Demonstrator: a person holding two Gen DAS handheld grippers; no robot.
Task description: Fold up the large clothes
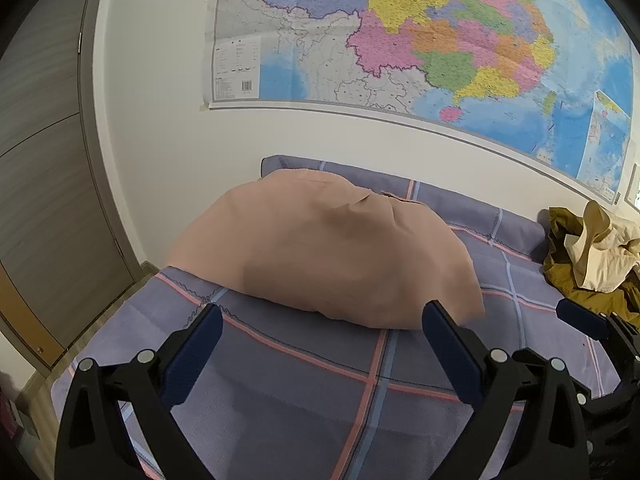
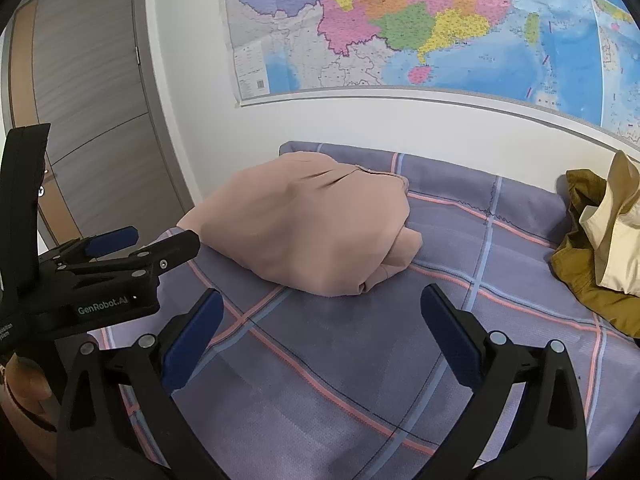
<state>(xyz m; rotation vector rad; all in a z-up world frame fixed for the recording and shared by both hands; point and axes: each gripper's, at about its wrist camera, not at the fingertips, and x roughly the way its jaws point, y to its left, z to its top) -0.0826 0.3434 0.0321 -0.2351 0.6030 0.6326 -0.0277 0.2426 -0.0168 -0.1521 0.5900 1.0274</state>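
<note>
Two hand-held grippers hover over a bed [image 2: 340,360] laid with a purple plaid sheet, each with its jaws spread wide and nothing between them. The left hand-held gripper [image 1: 320,344] points toward a pink garment [image 1: 320,248] lying at 12 o'clock from it, apparently touching the wall at the far side of the bed. The right hand-held gripper [image 2: 320,328] faces the same bundle at about 11 o'clock.

The pink garment [image 2: 304,224] sits as a compact, rounded packet, its layered edges showing at the right-hand end, which suggests it is folded and has been set near the wall to keep the middle of the bed free. The open jaws fit that reading: neither tool has cloth to hold.

At 2 o'clock in both views, near the bed's right edge and well apart from the pink bundle, lies a heap [image 1: 592,256] of olive and cream cloth, crumpled and unfolded. It looks like the next piece of work, and its tangled layers may make it hard to find one clean edge to pinch.

A large coloured map [image 2: 420,24] hangs on the wall above the bed, and a grey door [image 1: 44,160] stands at 9 o'clock.
</note>
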